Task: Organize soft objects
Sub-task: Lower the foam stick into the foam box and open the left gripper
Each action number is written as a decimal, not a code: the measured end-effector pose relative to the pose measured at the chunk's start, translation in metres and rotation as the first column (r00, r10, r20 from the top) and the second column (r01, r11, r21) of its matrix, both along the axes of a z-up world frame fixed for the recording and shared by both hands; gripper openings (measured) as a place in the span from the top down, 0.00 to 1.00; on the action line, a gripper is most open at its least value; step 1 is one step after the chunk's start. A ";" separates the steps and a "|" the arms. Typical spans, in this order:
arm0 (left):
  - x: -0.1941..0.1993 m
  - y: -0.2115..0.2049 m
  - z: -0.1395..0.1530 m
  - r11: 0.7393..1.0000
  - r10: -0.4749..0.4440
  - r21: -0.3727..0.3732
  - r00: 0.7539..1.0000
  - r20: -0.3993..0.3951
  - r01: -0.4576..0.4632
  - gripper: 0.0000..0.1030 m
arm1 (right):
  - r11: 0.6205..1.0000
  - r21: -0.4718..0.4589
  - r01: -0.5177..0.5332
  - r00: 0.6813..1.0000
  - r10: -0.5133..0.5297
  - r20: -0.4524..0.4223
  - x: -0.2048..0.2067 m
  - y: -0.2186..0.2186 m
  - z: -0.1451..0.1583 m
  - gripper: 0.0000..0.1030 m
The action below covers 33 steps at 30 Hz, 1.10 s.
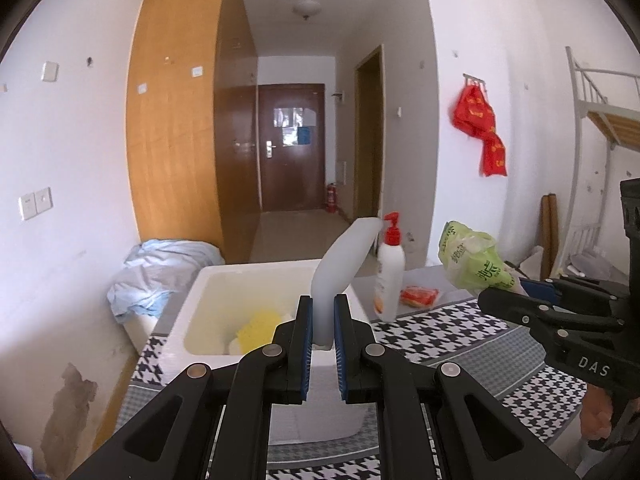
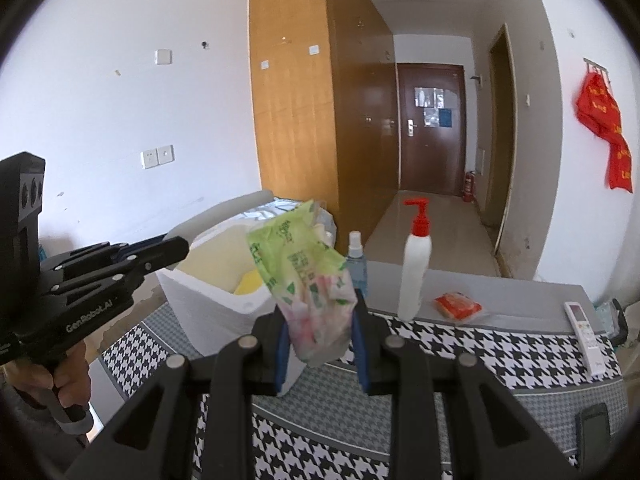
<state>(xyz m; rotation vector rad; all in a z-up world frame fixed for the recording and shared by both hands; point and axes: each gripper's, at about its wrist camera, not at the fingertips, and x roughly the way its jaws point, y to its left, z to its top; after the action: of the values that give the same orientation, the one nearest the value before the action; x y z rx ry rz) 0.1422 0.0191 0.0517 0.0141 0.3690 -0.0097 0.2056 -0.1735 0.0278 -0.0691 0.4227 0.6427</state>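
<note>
My left gripper (image 1: 323, 309) is shut on a bent white foam strip (image 1: 340, 256) that rises up and to the right above a white foam box (image 1: 256, 271). A yellow sponge (image 1: 260, 326) lies inside the box. At the right of this view, my right gripper (image 1: 486, 300) holds a green tissue pack (image 1: 474, 260). In the right wrist view my right gripper (image 2: 320, 320) is shut on that green pack (image 2: 308, 276), held up beside the box (image 2: 208, 304). My left gripper (image 2: 182, 246) reaches over the box with the foam strip (image 2: 224, 210).
On the houndstooth-covered table (image 2: 460, 356) stand a white pump bottle with a red top (image 2: 414, 276) and a blue spray bottle (image 2: 356, 264). An orange packet (image 2: 458, 306) and a white remote (image 2: 584, 332) lie to the right. A crumpled blue cloth (image 1: 160, 276) sits behind the box.
</note>
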 end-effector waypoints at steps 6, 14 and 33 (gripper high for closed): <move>0.004 0.011 -0.002 1.000 0.028 0.002 1.000 -0.010 -0.028 0.89 | 1.000 -0.012 -0.023 1.000 0.023 -0.004 0.002 0.014 -0.001 0.70; 0.011 0.021 -0.004 0.998 0.055 -0.005 0.998 -0.019 -0.056 0.89 | 0.998 -0.031 -0.047 0.999 0.047 -0.009 0.005 0.032 -0.002 0.70; 0.047 0.041 -0.015 0.996 0.079 -0.028 0.993 -0.083 -0.081 0.89 | 0.998 -0.064 -0.019 0.999 0.017 -0.029 0.019 0.051 -0.005 0.70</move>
<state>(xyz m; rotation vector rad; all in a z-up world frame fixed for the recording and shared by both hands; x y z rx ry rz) 0.1893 0.0600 0.0368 -0.0321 0.4506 0.0635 0.2245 -0.1227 0.0226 -0.1251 0.4704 0.6483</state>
